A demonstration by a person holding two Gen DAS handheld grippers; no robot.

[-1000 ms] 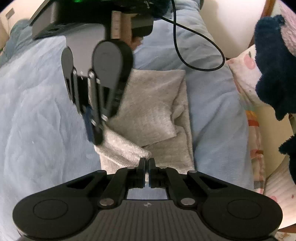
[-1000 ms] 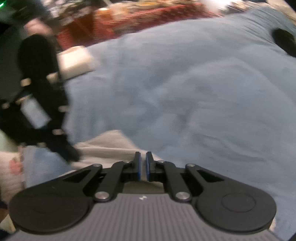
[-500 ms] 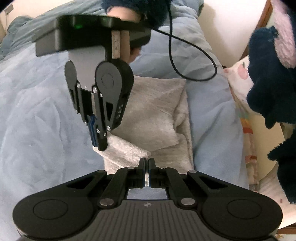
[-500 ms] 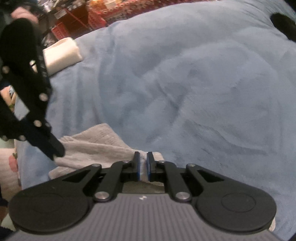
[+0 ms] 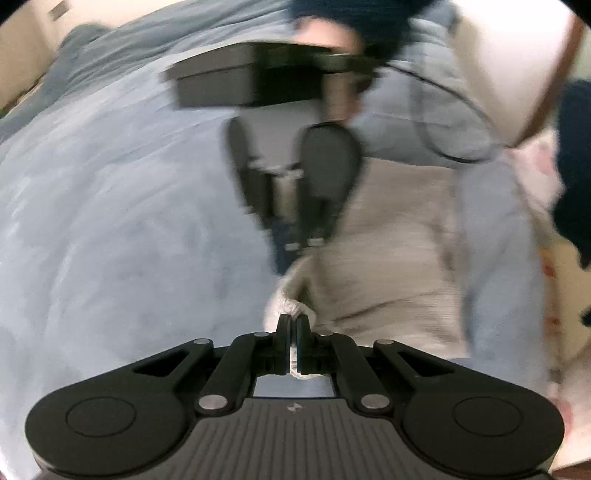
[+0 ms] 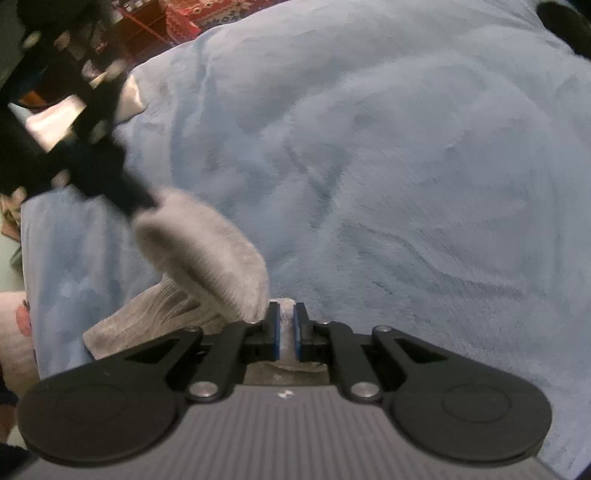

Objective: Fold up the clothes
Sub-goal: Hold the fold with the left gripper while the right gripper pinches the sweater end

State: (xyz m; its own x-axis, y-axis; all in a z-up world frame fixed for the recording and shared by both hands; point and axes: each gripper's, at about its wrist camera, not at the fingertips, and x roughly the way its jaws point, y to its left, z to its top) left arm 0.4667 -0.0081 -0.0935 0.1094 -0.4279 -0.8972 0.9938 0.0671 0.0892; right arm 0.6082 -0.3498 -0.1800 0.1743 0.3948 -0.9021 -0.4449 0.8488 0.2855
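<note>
Left gripper (image 5: 294,326): jaws clamped on a corner of the grey garment (image 5: 388,266). Right gripper (image 6: 286,325): jaws nearly closed, pinching the garment's edge. Garment lies on the blue blanket (image 6: 388,166).

Pale blue fleece blanket (image 6: 406,166) spread wide and rumpled, black cable (image 5: 454,147) looping across it, dark navy plush toy (image 5: 572,166) at the right edge, red patterned rug (image 6: 184,18) beyond the blanket
</note>
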